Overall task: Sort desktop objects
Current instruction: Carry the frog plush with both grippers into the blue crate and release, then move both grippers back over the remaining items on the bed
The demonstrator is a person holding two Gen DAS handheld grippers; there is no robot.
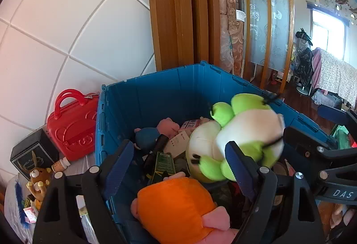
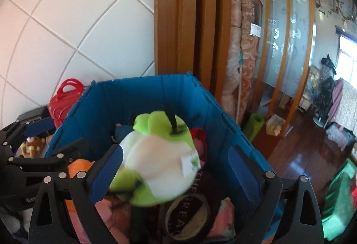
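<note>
- The green-and-white frog plush (image 2: 156,161) is over the open blue crate (image 2: 142,96), above the toys already inside, and looks blurred, so I judge it is dropping or in motion.
- It lies straight ahead of the right hand-held gripper (image 2: 174,168), between its spread blue pads; the left pad (image 2: 107,172) is at its edge, though whether it touches I cannot tell, and the right one stands clear, so nothing is clamped.
- Its long axis runs away from that gripper, green head farthest.
- The left hand-held gripper (image 1: 178,168) is also spread and empty; the plush sits to its right, past its right pad (image 1: 241,172), above an orange plush (image 1: 176,206).
- The right arm is nearer.
- A teddy bear (image 1: 40,179) and red case (image 1: 71,125) remain on the bench left of the crate.
</note>
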